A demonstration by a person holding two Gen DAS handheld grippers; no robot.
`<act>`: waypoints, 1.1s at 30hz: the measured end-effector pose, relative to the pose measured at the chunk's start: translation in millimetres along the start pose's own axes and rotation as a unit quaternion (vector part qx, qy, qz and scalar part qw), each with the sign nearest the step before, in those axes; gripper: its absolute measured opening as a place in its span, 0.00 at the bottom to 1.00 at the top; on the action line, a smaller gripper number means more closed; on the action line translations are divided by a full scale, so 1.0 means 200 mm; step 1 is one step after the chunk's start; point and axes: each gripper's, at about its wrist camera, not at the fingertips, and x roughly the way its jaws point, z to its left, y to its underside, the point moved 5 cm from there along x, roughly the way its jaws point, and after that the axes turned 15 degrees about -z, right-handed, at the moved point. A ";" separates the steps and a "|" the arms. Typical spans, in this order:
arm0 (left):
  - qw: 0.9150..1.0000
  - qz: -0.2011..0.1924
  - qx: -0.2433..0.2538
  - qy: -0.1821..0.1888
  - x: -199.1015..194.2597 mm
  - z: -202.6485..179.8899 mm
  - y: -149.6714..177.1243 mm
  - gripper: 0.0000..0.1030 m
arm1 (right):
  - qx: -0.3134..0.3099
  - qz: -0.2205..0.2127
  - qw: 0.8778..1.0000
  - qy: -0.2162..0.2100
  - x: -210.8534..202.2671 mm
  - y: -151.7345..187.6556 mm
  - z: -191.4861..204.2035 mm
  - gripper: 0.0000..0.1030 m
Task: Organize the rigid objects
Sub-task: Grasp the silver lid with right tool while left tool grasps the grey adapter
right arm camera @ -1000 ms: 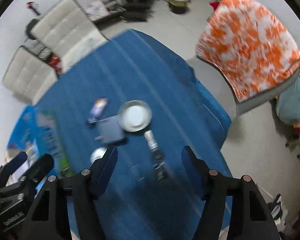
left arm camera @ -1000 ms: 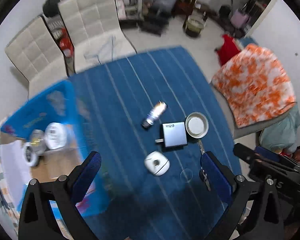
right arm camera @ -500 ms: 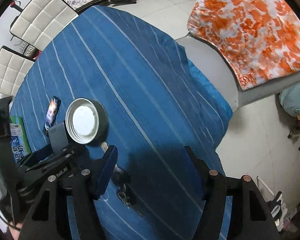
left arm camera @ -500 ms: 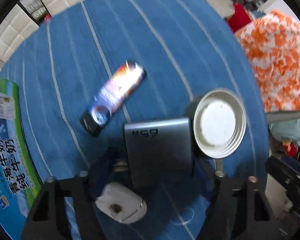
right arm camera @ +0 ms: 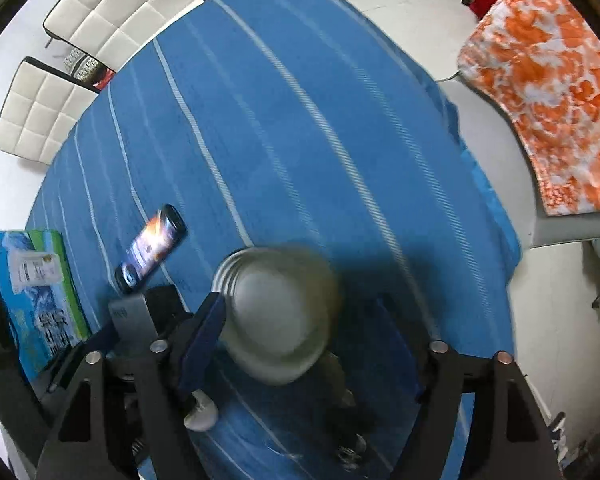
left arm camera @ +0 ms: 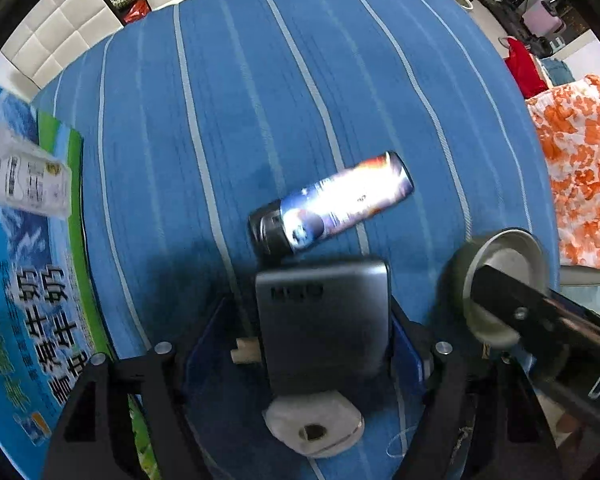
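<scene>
A grey power bank point(left arm camera: 324, 320) lies flat on the blue striped cloth point(left arm camera: 260, 80). My left gripper point(left arm camera: 306, 344) is open with its blue pads on either side of the power bank. A small spray can point(left arm camera: 332, 204) lies on its side just beyond it. A white round gadget point(left arm camera: 314, 428) lies right below the power bank. A round metal tin point(right arm camera: 276, 312) sits between the open fingers of my right gripper point(right arm camera: 300, 340); the left pad point(right arm camera: 204, 332) is next to its rim. The tin also shows in the left wrist view point(left arm camera: 500, 280).
A blue and green carton point(left arm camera: 24, 280) stands at the table's left edge. A set of keys point(right arm camera: 348, 440) lies below the tin. Two white chairs point(right arm camera: 112, 12) stand beyond the table. An orange patterned blanket point(right arm camera: 548, 88) covers a seat at right.
Both grippers have dropped down close to the table. The left one has come around the power bank and the right one around the tin.
</scene>
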 end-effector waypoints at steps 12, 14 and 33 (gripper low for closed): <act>1.000 -0.010 -0.001 0.003 -0.05 0.02 -0.02 0.50 | 0.008 0.033 0.999 0.006 -0.02 0.03 -0.07 0.78; 1.000 -0.011 -0.004 0.007 -0.05 0.02 -0.02 0.50 | 0.031 0.021 0.999 -0.009 -0.06 0.03 -0.10 0.78; 0.999 -0.031 0.040 -0.011 -0.11 0.05 0.04 0.49 | -0.049 -0.005 0.995 0.084 -0.05 0.10 0.04 0.65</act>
